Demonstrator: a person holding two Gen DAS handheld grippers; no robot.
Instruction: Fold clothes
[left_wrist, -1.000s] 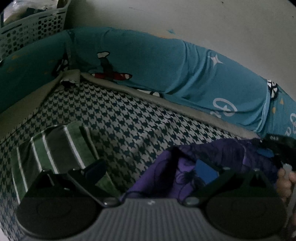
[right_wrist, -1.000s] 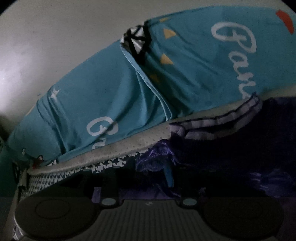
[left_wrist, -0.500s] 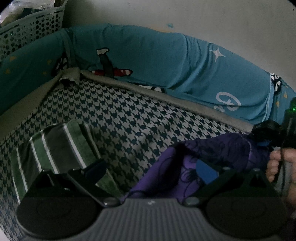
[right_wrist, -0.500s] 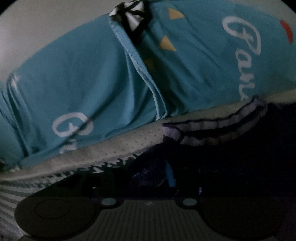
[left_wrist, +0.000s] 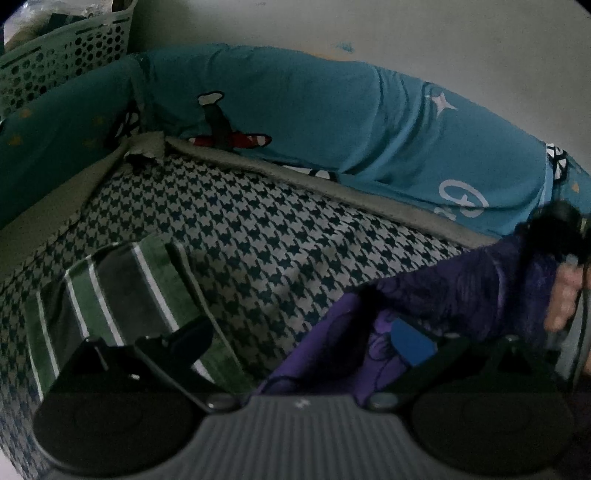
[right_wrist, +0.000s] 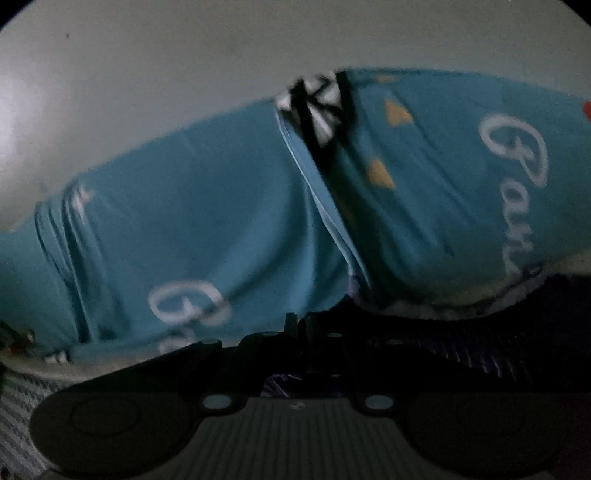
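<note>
Left claw (left_wrist: 301, 343): jaws stand wide apart. The purple garment (left_wrist: 454, 291) lies between them, against the right finger's blue pad (left_wrist: 410, 341); the left finger is clear of it, so no grip is made.

Right claw (right_wrist: 295, 328): jaws have just been closing and now meet, fingers drawn together at centre. Dark purple cloth sits at the fingertips; the view is too dim to confirm that it is pinched. In the left wrist view this claw (left_wrist: 554, 225) sits at the garment's far right edge, a hand (left_wrist: 563, 299) just behind it.

Left of the left claw, a folded green striped garment (left_wrist: 122, 295) lies flat on the houndstooth bed cover (left_wrist: 258, 236).

Beyond both claws, a teal printed bolster (left_wrist: 332, 122) runs along the bed's far edge against the wall (left_wrist: 406, 33). A perforated basket (left_wrist: 62, 62) stands at far left.
</note>
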